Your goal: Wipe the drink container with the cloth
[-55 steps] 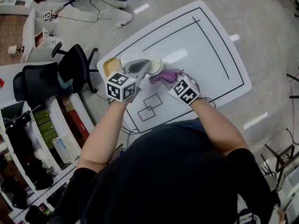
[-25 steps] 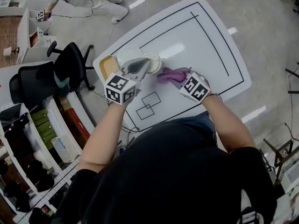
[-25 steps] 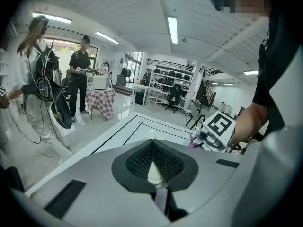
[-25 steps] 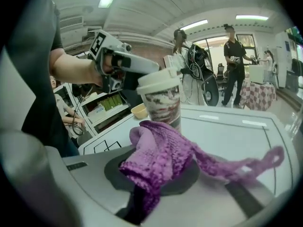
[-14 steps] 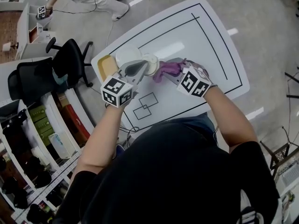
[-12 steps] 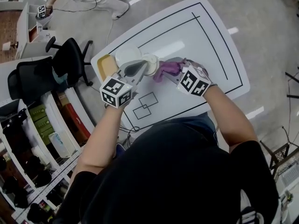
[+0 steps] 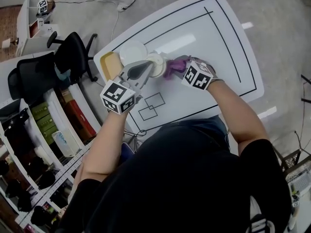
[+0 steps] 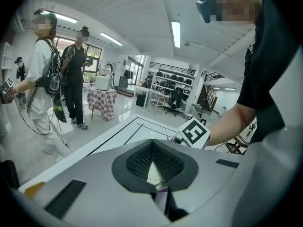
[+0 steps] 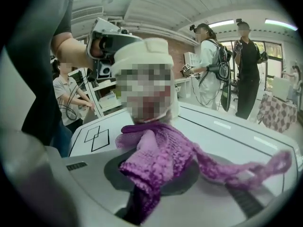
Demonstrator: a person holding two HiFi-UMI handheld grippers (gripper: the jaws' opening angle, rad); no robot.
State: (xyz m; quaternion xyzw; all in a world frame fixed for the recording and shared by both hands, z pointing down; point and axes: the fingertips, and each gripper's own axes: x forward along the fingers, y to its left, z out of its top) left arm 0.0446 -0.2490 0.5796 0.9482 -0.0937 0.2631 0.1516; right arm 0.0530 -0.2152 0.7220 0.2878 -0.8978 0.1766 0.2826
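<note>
We log the left tongs (image 7: pixel 148 68) clamped on the cream drink container (image 7: pixel 158 63) near the surface's (image 7: pixel 204 42) left edge. Right tongs (image 7: pixel 181 68) pinch the purple knitted cloth (image 7: pixel 172 67), now pressed against it; apart a second ago.

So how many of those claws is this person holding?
2. The left claw is shut on the cup; the right claw, just right of it, grips the purple cloth against the cup.

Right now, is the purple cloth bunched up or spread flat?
Bunched. The right tool is shut on the cloth, which wads up between its jaws against the drink container, one thin strand trailing loose.
</note>
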